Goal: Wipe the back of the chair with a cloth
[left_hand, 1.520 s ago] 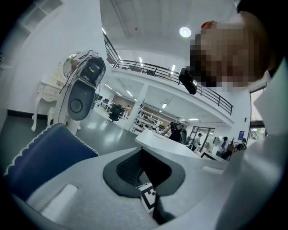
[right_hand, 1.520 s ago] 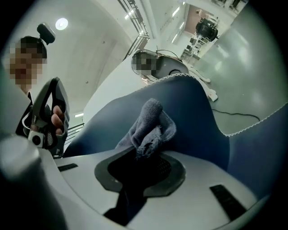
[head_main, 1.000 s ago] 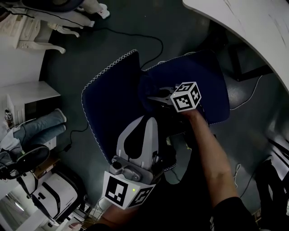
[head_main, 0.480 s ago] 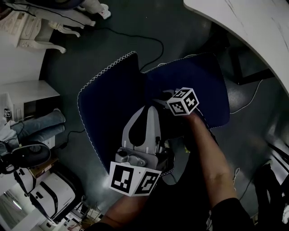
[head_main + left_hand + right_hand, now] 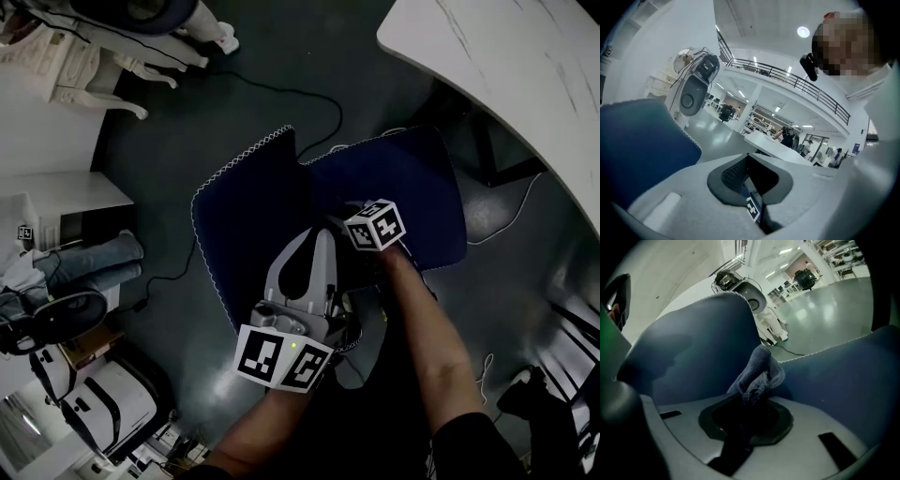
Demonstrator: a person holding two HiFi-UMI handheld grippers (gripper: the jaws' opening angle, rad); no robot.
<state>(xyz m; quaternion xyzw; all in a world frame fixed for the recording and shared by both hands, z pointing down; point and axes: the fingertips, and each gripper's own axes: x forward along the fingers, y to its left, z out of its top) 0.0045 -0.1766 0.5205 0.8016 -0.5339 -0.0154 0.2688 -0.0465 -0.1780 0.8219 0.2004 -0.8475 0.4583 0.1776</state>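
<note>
1. The right hand-held gripper (image 5: pixel 749 404) has its jaws closed on a blue-grey cloth (image 5: pixel 759 370), which bunches up out of the dark hollow between them.
2. In the right gripper view the cloth stands just ahead of the jaws. It sits low down, where the chair back (image 5: pixel 703 348) meets the seat (image 5: pixel 843 376). The wad lies against the back's inner face, but I cannot tell how firmly it presses there.
3. The chair is dark blue with a white zigzag stitch along its edges. In the head view its back (image 5: pixel 248 225) lies to the left and its seat (image 5: pixel 412 178) to the right, on a dark floor (image 5: pixel 281 47).
4. In the head view the right hand-held gripper's marker cube (image 5: pixel 375 226) sits over the seat, close to the back, with the person's forearm (image 5: pixel 422 319) running down from it.
5. The left hand-held gripper (image 5: pixel 322 246) points up the picture beside the right one. Its marker cube (image 5: pixel 281 358) is at the lower end.
6. Its jaws meet at the tips and hold nothing. In the left gripper view only a dark hollow shows between them, with the chair back (image 5: pixel 637 150) off to the left, apart from the jaws.
7. A white surface (image 5: pixel 506 56) curves across the upper right of the head view, and a black cable (image 5: pixel 281 91) trails over the floor beyond the chair.
</note>
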